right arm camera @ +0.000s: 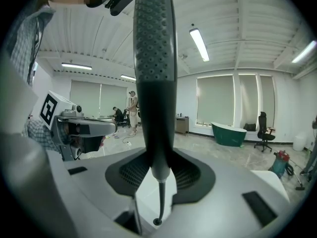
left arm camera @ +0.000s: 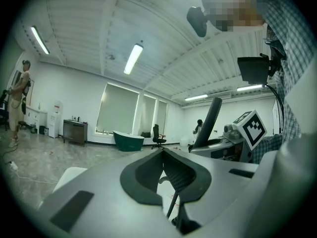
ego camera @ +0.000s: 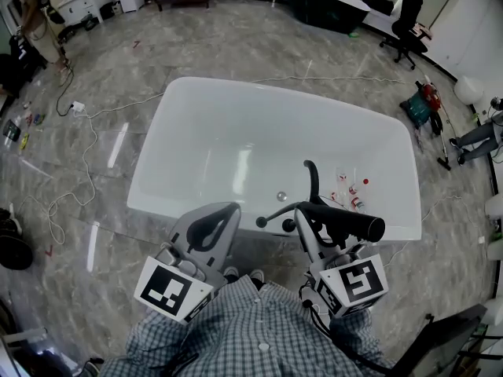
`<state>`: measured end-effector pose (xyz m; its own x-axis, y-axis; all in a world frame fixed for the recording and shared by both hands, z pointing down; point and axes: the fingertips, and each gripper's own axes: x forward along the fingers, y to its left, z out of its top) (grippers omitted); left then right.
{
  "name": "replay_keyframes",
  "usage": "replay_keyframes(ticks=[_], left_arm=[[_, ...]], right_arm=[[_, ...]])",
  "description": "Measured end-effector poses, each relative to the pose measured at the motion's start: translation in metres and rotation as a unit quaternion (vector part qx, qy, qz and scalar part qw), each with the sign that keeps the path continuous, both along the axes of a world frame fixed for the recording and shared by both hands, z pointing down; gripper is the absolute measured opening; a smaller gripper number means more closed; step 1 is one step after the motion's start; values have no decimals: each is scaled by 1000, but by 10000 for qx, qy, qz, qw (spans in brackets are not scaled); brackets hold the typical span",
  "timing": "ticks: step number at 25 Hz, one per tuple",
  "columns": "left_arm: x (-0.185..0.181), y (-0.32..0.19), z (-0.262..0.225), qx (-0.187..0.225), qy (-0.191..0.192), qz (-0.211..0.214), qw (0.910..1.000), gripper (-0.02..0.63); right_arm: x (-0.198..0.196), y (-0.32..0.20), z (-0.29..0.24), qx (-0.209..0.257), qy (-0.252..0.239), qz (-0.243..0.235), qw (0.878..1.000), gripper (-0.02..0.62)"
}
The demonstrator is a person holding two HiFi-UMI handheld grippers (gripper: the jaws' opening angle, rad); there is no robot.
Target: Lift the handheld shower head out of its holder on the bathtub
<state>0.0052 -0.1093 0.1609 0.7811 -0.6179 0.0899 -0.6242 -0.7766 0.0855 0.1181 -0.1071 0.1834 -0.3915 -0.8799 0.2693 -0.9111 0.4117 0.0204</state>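
Note:
My right gripper [ego camera: 311, 212] is shut on the black handheld shower head [ego camera: 350, 222], which it holds above the near rim of the white bathtub [ego camera: 196, 93]. In the right gripper view the shower head [right arm camera: 154, 58] stands upright between the pads of my right gripper [right arm camera: 158, 165], and its thin hose [right arm camera: 159, 202] hangs below. A black curved faucet spout [ego camera: 313, 177] and a black lever [ego camera: 271, 217] sit on the rim just ahead. To the left, my left gripper [ego camera: 234, 208] is shut on nothing, its tips touching. The left gripper view shows the left gripper [left arm camera: 162, 152] and the shower head [left arm camera: 210, 120].
Small bottles [ego camera: 352, 193] lie inside the tub near its right end, and a drain [ego camera: 281, 196] shows near the front. White cables [ego camera: 78, 132] trail over the marble floor at left. A dark tub [ego camera: 322, 2] and an office chair [ego camera: 405, 22] stand far behind.

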Motion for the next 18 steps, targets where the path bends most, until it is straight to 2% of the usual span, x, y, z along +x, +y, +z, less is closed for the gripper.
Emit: replay_keyframes(ticks=[18], left_arm=[[-8, 4, -6, 76, -18, 24, 10000, 2]], right_arm=[[-4, 7, -35, 460, -140, 105, 9988, 127]])
